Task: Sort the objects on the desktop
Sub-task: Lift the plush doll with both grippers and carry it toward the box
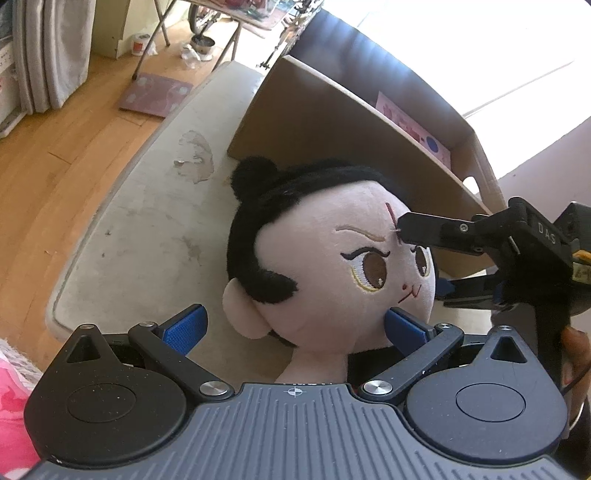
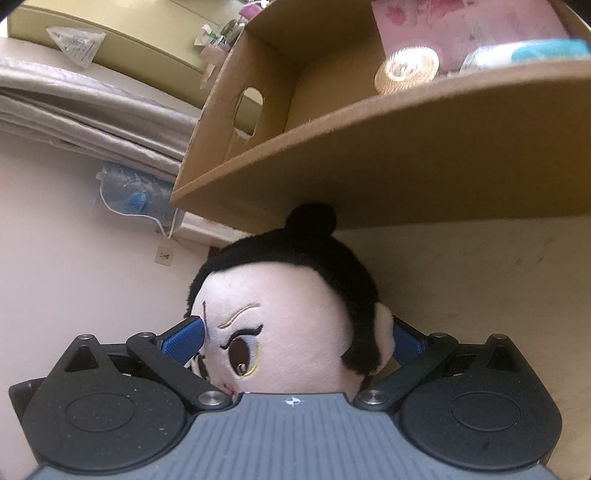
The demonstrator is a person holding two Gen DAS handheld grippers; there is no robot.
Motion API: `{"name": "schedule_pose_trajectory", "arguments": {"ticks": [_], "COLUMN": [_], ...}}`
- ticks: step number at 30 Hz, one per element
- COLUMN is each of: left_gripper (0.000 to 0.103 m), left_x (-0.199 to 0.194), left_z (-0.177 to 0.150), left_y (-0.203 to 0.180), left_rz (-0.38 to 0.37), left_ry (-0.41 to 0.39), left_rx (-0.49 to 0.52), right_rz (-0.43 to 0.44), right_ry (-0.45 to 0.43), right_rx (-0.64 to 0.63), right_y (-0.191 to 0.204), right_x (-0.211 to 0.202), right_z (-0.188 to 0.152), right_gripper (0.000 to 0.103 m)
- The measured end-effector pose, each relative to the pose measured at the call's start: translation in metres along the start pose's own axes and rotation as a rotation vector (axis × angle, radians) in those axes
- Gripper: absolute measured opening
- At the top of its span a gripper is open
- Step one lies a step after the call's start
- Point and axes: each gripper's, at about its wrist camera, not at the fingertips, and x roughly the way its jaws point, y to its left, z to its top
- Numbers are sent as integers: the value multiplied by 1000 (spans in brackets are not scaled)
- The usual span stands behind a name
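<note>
A plush doll (image 1: 325,266) with black hair and a pale face lies on the white table (image 1: 147,229), its top knot against the open cardboard box (image 1: 332,122). My left gripper (image 1: 293,325) stands open around the doll's chin and neck. Its right pad (image 1: 402,326) touches the cheek, while its left pad (image 1: 184,326) stays clear of the ear. My right gripper (image 1: 423,260) comes in from the right. In the right wrist view the right gripper (image 2: 293,339) is shut on the doll (image 2: 295,332), blue pads pressing forehead and ear. The doll's body is hidden.
The cardboard box (image 2: 369,147) holds a pink card (image 2: 461,29), a roll of twine (image 2: 406,70) and a teal-topped item (image 2: 535,51). The table edge curves left above a wooden floor (image 1: 55,166). Pink cloth (image 1: 11,406) is at lower left. A hand (image 1: 576,350) holds the right gripper.
</note>
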Motion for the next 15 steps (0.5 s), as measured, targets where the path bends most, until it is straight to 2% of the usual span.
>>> {"name": "schedule_pose_trajectory", "arguments": {"ticks": [15], "left_gripper": [103], "left_x": [8], "left_z": [4], "left_y": [-22], "left_rz": [4], "left_ry": [0], "left_rx": [61], "right_rz": [-17], "right_ry": [10], "right_rx": [-10], "right_y": [8], "right_x": [9], "right_z": [-3], "right_gripper": [103]}}
